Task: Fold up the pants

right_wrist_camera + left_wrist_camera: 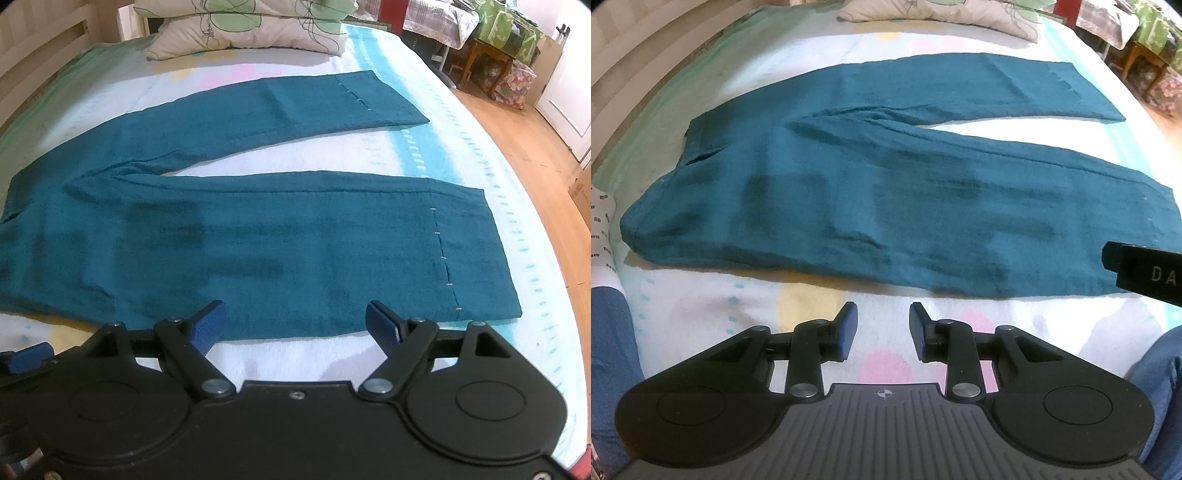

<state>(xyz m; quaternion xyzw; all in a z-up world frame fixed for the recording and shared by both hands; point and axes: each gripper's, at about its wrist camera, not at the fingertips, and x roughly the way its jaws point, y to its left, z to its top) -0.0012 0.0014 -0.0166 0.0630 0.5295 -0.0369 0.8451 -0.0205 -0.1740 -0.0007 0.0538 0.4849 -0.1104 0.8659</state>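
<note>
Here the teal woven pants [258, 236] lie flat on the bed [461, 122], long axis crosswise, just beyond both empty grippers: left gripper [883, 321] narrowly parted, right gripper [295, 321] wide, nearer the hems.

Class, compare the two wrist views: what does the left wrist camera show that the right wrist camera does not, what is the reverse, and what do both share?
Only the left wrist view: the waistband end of the pants with its pocket slit, and the person's blue-clad legs at both lower corners.

Only the right wrist view: the wooden floor beside the bed, and white basting stitches across the near leg's hem.

Both: the teal pants spread flat with legs apart on the pastel bedsheet, pillows at the head, and open, empty jaws on the left gripper and right gripper.
</note>
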